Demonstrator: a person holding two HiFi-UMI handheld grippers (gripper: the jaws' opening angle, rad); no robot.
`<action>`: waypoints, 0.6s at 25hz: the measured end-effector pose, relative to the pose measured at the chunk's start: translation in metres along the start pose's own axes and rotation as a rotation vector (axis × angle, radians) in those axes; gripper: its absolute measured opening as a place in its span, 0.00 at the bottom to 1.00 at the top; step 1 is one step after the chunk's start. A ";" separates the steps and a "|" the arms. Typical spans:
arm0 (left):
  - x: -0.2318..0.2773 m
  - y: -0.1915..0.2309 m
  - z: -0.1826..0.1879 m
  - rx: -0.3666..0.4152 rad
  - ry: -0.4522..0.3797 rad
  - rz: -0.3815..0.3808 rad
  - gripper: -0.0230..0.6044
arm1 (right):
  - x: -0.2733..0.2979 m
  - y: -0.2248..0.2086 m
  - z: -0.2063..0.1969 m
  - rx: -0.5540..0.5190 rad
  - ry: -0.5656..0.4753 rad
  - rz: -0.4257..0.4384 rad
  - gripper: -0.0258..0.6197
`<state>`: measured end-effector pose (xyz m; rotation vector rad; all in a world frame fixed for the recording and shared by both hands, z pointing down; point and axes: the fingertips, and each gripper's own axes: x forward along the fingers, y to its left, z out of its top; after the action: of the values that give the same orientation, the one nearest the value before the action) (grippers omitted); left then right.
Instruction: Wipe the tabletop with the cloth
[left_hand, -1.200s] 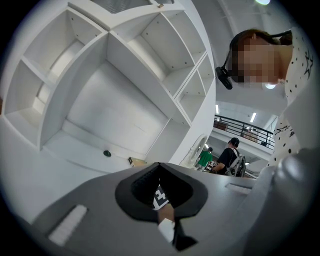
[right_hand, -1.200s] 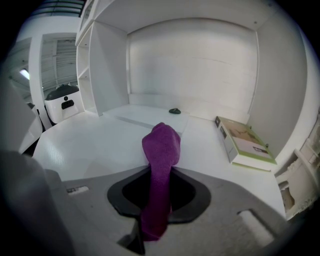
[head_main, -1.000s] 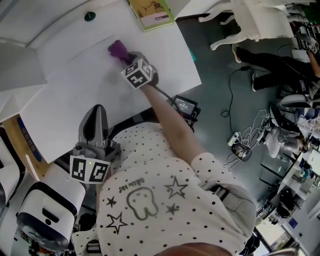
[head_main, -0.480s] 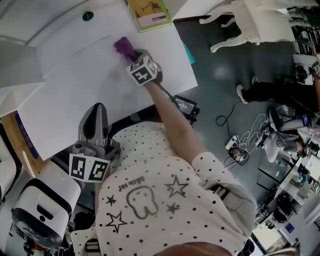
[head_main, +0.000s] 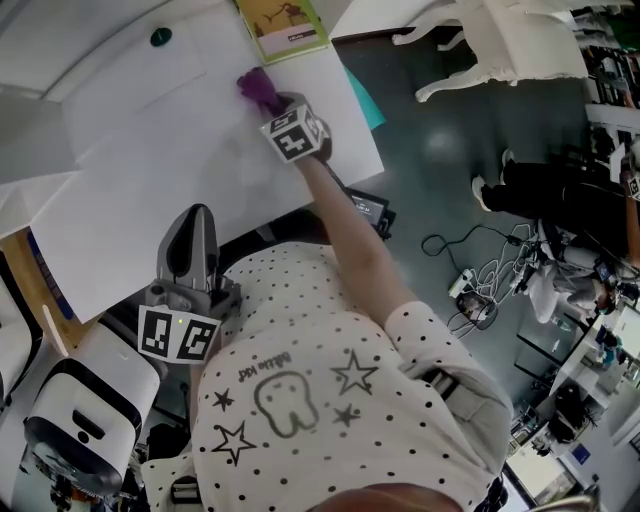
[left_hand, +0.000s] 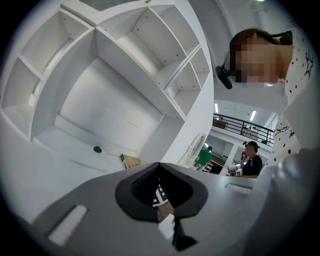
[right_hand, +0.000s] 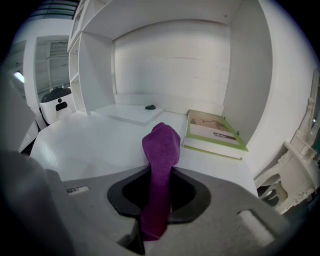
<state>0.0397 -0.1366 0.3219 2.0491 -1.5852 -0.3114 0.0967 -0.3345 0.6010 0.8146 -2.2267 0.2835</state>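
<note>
- Right gripper (right_hand: 158, 212) jaws clamp a purple cloth (right_hand: 161, 142); the cloth end sticks out ahead over the white tabletop (right_hand: 90, 147).
- Green-edged book (right_hand: 214, 131) ahead-right of the jaws.
- Left gripper (head_main: 193, 225) jaws closed, holding nothing.

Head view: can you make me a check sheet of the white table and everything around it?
Surface: white tabletop, no stains seen.
Job's things: purple cloth, on the tabletop near the book.
Clutter: green-edged book; small dark green knob.
Grippers: right hand-held gripper shut on the cloth; left hand-held gripper shut, holding nothing.
Cables: loose cables on the floor; black box by the table edge.
Surroundings: white shelves, white chair, people farther off.
</note>
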 end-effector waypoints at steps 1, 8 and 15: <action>0.001 -0.002 -0.001 0.000 -0.002 0.001 0.03 | -0.001 -0.003 0.000 0.000 -0.002 0.000 0.14; 0.010 -0.013 -0.007 -0.001 -0.008 0.010 0.03 | -0.003 -0.016 -0.005 0.001 -0.006 0.007 0.14; 0.016 -0.020 -0.009 0.008 -0.018 0.019 0.03 | -0.004 -0.028 -0.008 0.000 -0.019 0.009 0.14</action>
<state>0.0652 -0.1464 0.3214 2.0414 -1.6184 -0.3178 0.1209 -0.3510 0.6030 0.8108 -2.2488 0.2811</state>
